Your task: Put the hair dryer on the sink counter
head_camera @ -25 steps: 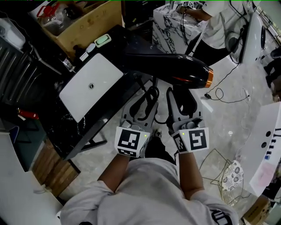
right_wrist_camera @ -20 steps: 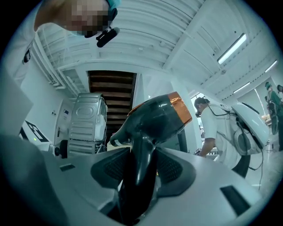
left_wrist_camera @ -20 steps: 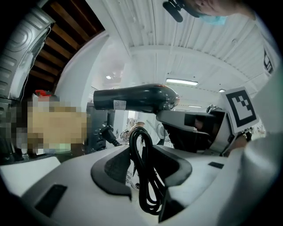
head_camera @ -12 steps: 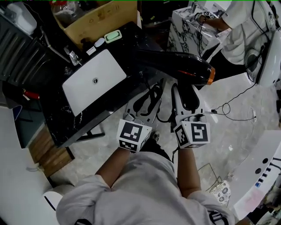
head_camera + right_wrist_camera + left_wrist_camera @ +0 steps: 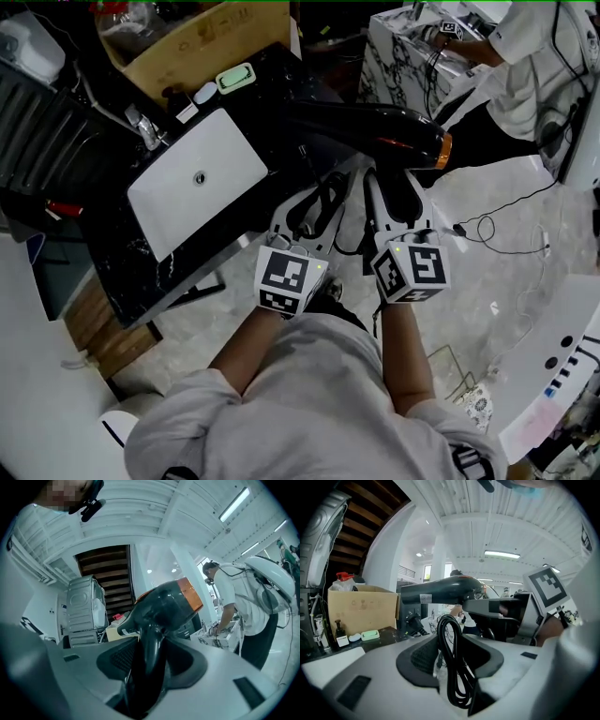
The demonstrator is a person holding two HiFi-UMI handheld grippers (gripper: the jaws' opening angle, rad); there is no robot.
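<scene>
Slightly raised in the head view since a second ago, the hair dryer (image 5: 375, 131) is carried over the right end of the black sink counter (image 5: 112, 272). Contact cannot be told, as the dark nozzle merges with the dark top. Its handle is clamped by the right gripper (image 5: 386, 183), and its looped cord (image 5: 452, 663) is pinched by the left gripper (image 5: 319, 192). Both grips are unchanged.

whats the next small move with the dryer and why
Probably ease both forward and down onto the bare black counter beside the basin: the right gripper holds the hair dryer by its handle, the left gripper its looped cord, both in the air.
</scene>
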